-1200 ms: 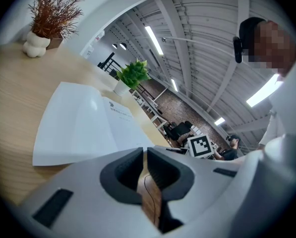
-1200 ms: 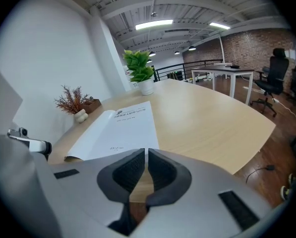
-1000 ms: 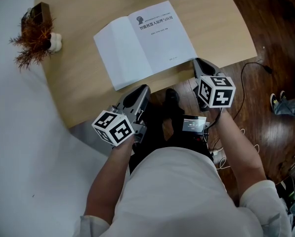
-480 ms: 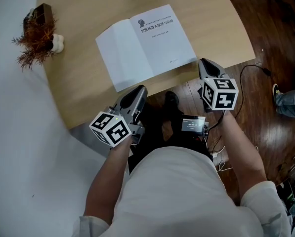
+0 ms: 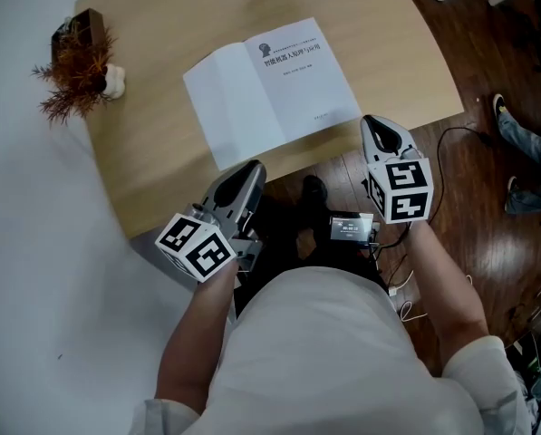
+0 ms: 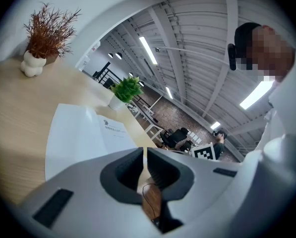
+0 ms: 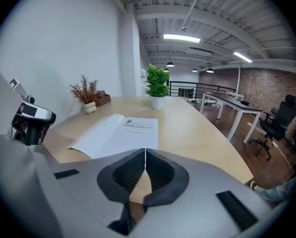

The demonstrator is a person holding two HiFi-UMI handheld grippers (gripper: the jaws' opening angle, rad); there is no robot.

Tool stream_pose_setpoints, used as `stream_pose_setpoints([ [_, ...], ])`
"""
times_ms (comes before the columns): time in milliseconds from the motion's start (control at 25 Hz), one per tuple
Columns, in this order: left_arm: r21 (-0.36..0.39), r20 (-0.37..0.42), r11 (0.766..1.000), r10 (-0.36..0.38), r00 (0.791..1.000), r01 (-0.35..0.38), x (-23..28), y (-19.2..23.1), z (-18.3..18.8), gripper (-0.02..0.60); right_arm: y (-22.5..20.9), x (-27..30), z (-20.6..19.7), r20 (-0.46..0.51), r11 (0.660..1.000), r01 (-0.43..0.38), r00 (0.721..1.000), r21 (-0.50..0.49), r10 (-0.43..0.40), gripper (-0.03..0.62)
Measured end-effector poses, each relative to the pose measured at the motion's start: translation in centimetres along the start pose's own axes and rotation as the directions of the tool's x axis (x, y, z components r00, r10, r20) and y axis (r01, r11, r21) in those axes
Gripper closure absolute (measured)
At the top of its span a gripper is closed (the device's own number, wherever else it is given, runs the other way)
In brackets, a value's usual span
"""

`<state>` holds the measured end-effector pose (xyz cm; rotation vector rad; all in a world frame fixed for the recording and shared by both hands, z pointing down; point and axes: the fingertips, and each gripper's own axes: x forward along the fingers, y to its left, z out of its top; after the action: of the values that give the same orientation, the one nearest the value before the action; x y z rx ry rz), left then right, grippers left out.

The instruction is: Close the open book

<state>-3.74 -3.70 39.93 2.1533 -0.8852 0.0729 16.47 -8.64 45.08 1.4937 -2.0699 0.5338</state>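
From the head view, the open book (image 5: 270,87) lies flat on the wooden table (image 5: 152,166), near the edge closest to the person, with its printed title page on the right and a blank page on the left. The left gripper (image 5: 248,169) is off the table edge just below the book's left corner, and the right gripper (image 5: 376,123) sits just beside the book's right corner; neither touches it. A dried plant (image 5: 75,69) stands at the table's far left.

In the left gripper view, the jaws are drawn together to a thin slit with nothing between them (only floor shows below). The book (image 6: 81,133) lies ahead on the table, and a green potted plant (image 6: 127,89) stands beyond it.

In the right gripper view, the jaws meet at their tips and grip nothing. The book (image 7: 119,133) lies open just ahead, with the green plant (image 7: 157,85) behind it.
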Motion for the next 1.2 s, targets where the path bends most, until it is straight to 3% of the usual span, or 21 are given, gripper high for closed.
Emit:
stream_pose_setpoints([
  [640,0.048,0.070,0.998,-0.032,0.997,0.028,-4.3,-2.7,2.8,0.581,5.5,-3.5,4.1,0.035,0.990,-0.080,0.996,-0.118,0.085,0.591],
  [1200,0.082,0.120,0.995,-0.069,0.990,0.059,-8.0,-5.1,5.3,0.581,9.0,-7.3,7.9,0.094,0.982,-0.162,0.981,-0.096,0.171,0.591],
])
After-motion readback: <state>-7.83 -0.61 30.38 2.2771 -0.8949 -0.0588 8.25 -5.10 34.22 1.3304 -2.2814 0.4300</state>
